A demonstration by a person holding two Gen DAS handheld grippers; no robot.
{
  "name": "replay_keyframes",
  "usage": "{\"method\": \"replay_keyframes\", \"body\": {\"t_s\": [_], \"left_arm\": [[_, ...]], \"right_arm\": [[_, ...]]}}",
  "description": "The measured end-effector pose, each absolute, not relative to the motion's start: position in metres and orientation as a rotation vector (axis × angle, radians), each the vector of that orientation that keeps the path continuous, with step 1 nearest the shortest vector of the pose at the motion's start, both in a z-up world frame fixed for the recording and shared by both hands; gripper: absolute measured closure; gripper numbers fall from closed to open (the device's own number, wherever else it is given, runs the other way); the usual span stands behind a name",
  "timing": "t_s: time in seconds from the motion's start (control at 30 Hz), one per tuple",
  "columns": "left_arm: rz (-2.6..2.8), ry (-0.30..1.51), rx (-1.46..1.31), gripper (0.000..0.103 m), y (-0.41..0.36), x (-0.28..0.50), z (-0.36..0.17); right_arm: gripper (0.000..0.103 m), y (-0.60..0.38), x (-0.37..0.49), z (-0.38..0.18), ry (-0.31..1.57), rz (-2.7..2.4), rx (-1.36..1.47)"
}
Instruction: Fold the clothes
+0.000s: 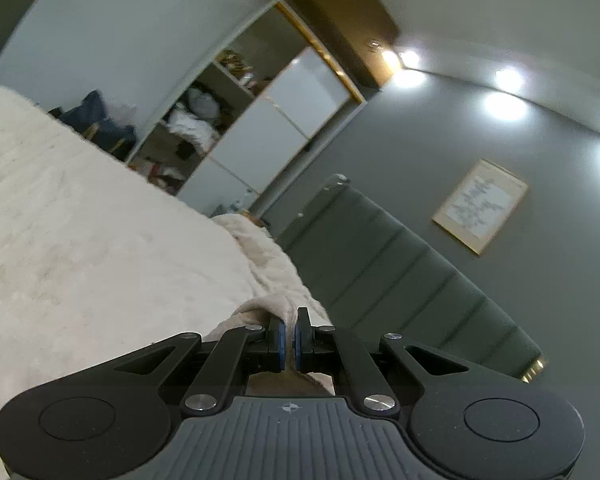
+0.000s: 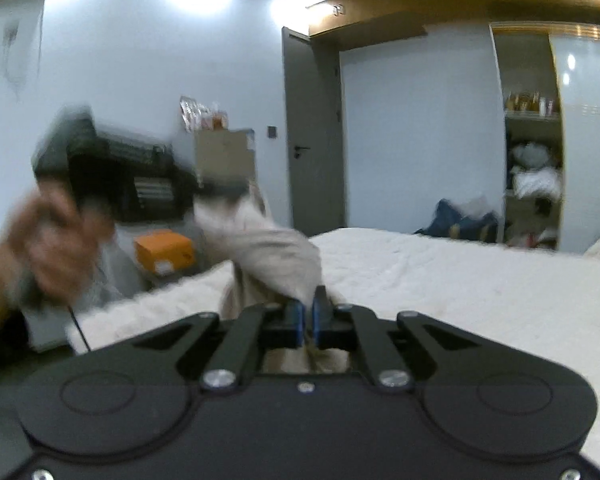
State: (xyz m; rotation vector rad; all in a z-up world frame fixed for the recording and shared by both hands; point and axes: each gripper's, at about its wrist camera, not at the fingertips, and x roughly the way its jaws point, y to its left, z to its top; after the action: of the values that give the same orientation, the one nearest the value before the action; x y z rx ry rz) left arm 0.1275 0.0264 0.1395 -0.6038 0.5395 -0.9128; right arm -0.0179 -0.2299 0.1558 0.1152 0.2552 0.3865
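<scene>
A beige garment (image 2: 268,252) hangs stretched between both grippers above the white bed (image 2: 440,272). In the right wrist view my right gripper (image 2: 309,304) is shut on one end of the cloth. From there the garment runs up and left to my left gripper (image 2: 224,194), which is blurred and held by a person's hand (image 2: 56,240). In the left wrist view the left gripper (image 1: 290,320) is shut, its blue pads pinching a bunched edge of the beige garment (image 1: 256,304) over the bed (image 1: 80,240).
A grey padded headboard (image 1: 400,280) and a rumpled beige blanket (image 1: 260,248) are at the bed's head. An open wardrobe (image 2: 536,160) full of clothes stands past the bed, with a blue bag (image 2: 460,220) beside it. A grey door (image 2: 314,140) and an orange box (image 2: 164,254) lie beyond.
</scene>
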Motion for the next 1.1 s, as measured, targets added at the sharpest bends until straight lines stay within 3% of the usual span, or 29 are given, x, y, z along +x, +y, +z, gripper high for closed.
{"method": "replay_keyframes", "body": {"t_s": [0.03, 0.07, 0.1, 0.13, 0.17, 0.4, 0.57, 0.83, 0.9, 0.97, 1.0, 1.1], "left_arm": [[-0.905, 0.549, -0.612, 0.093, 0.026, 0.131, 0.136], [-0.896, 0.566, -0.615, 0.074, 0.026, 0.135, 0.132], [-0.890, 0.577, -0.598, 0.064, 0.024, 0.138, 0.128], [-0.881, 0.581, -0.571, 0.039, 0.024, 0.139, 0.125], [-0.863, 0.581, -0.533, 0.033, 0.023, 0.138, 0.121], [-0.825, 0.702, -0.303, 0.029, 0.001, 0.105, 0.059], [-0.808, 0.707, -0.142, 0.031, -0.026, 0.060, 0.012], [-0.787, 0.491, 0.148, 0.030, -0.086, 0.015, 0.001], [-0.792, 0.483, 0.172, 0.046, -0.094, 0.017, -0.006], [-0.833, 0.514, 0.129, 0.094, -0.090, 0.028, -0.012], [-0.852, 0.530, 0.106, 0.100, -0.088, 0.034, -0.014], [-0.900, 0.541, 0.033, 0.099, -0.063, 0.048, -0.010]], "right_arm": [[0.100, -0.235, -0.015, 0.160, 0.263, 0.403, 0.148], [0.100, -0.239, -0.011, 0.163, 0.279, 0.421, 0.183], [0.102, -0.242, -0.007, 0.166, 0.296, 0.438, 0.217], [0.102, -0.246, -0.003, 0.168, 0.312, 0.455, 0.252], [0.102, -0.250, 0.003, 0.166, 0.345, 0.444, 0.269], [0.102, -0.307, 0.040, 0.081, 0.609, 0.252, 0.438], [0.102, -0.321, 0.037, 0.041, 0.666, 0.326, 0.574], [0.101, -0.296, 0.041, 0.036, 0.706, 0.421, 0.584], [0.099, -0.289, 0.029, 0.036, 0.707, 0.445, 0.582], [0.097, -0.286, 0.026, 0.036, 0.707, 0.448, 0.567], [0.095, -0.286, 0.025, 0.035, 0.708, 0.445, 0.557], [0.082, -0.290, 0.021, 0.035, 0.705, 0.442, 0.518]]}}
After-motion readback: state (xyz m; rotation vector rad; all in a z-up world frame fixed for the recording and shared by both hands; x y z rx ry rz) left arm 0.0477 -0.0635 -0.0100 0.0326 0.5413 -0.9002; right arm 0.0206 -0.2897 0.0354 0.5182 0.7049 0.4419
